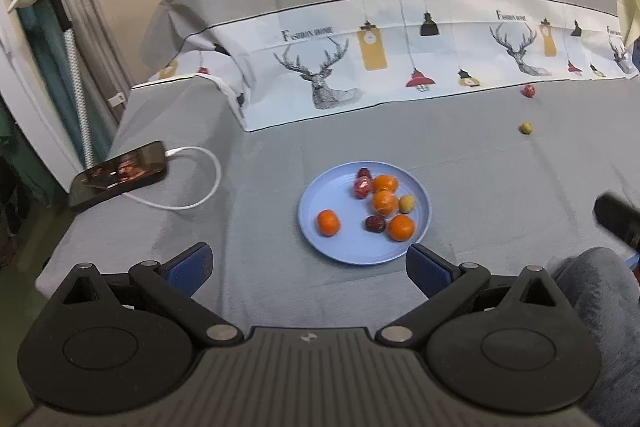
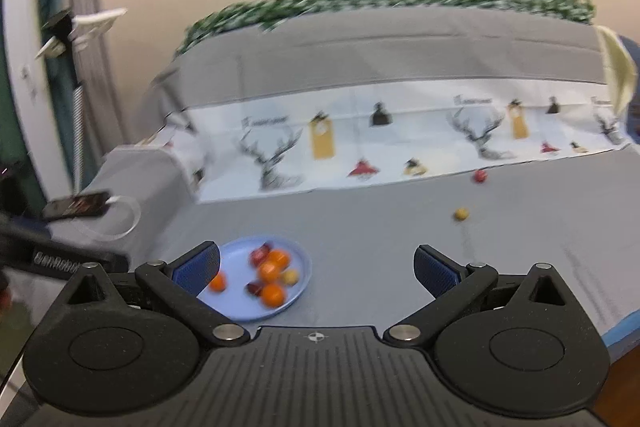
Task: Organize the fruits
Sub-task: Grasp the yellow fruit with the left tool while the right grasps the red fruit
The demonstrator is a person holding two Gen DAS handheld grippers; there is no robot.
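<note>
A grey cloth-covered desk (image 1: 500, 187) carries one round pale-blue plastic plate (image 1: 320, 251) holding four orange mandarins (image 1: 328, 222), three dark-red wrapped fruits (image 1: 362, 187) and one small yellow-green fruit (image 1: 407, 203). Two more pieces lie loose on the cloth, well apart from the plate: a red wrapped fruit (image 1: 529, 90) beside the deer-printed sheet (image 1: 328, 75) and a small yellow-green ball (image 1: 526, 127). The sharp left view alone shows one black phone (image 1: 120, 173) with a white cable (image 1: 200, 183); the right view is blurred. The left tool (image 1: 308, 267) hangs spread wide and empty just before the plate; the right tool (image 2: 316, 269) is likewise wide apart, empty, the plate at its left finger.
</note>
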